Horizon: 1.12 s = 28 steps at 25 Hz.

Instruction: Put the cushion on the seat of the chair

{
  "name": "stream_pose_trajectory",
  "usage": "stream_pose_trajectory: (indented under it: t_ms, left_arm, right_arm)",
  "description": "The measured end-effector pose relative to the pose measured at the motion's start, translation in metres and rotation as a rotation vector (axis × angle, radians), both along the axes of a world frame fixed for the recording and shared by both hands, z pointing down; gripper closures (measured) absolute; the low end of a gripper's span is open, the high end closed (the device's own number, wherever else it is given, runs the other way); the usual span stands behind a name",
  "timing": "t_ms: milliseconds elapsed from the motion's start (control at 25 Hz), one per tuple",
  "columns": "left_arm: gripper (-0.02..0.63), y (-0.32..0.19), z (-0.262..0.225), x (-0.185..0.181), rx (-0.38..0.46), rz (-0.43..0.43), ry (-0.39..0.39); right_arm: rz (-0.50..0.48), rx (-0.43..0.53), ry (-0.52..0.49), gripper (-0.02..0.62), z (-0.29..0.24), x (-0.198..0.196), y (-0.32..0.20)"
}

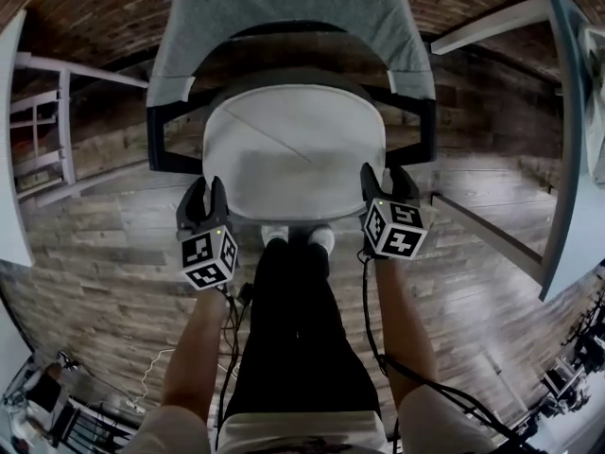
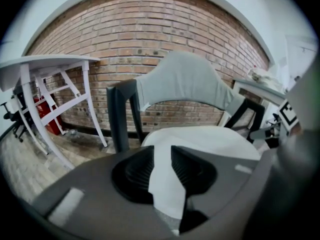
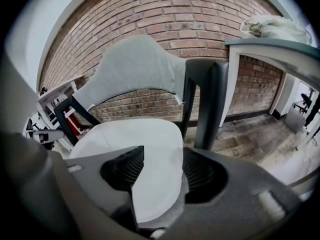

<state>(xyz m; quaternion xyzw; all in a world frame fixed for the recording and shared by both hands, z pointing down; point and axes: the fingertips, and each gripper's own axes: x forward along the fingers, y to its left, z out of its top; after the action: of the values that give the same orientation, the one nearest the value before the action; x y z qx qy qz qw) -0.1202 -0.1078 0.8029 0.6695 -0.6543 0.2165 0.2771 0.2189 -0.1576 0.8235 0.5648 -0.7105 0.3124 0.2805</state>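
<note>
Jaws of the left gripper (image 1: pixel 205 189) and of the right gripper (image 1: pixel 386 176): both stand apart, neither holding anything. The front rim of the cushion (image 1: pixel 293 159) shows in each gap, at the near left corner and the near right corner. The pads do not look pressed on it.

Cushion: it lies flat on the seat of the chair (image 1: pixel 161 140), pale on top with a grey edge, one faint crease running across it. Judged a thin, soft, light pad. It would sag or fold if lifted by one corner and would likely slide on a smooth seat. The best hold is judged to be the front rim, both corners at once, with the jaws closed across its thickness.

Beyond: the grey backrest (image 1: pixel 284 17) arches over the cushion's rear. Behind it are the plank floor (image 1: pixel 113 253) and a brick wall (image 2: pixel 165 29). At the far right, a surface (image 3: pixel 270 46) carries crumpled cloth (image 3: pixel 272 26).

Hidden or unclear: the seat is almost wholly covered. The cushion's rear edge lies in shadow under the backrest, so its fit there cannot be checked. The chair's legs are mostly out of sight in the head view.
</note>
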Motion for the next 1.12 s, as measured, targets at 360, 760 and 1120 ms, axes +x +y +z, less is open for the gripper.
stream_pose_trajectory:
  t_ms: [360,760,1120]
  left_arm:
    - [0.511,-0.013,-0.127,0.021,0.081,0.126,-0.004]
    - [0.549,-0.014,-0.334,0.043,0.23,0.273,0.033]
    - [0.581,0.003,-0.449,0.05,0.342,0.323,0.024]
  right_arm:
    - [-0.036,0.072,-0.102,0.358,-0.131,-0.033,0.004]
    - [-0.135,0.255,-0.169,0.4,-0.344,-0.091,0.01]
    - [-0.173,0.405,-0.211,0.479,-0.474,-0.126,0.036]
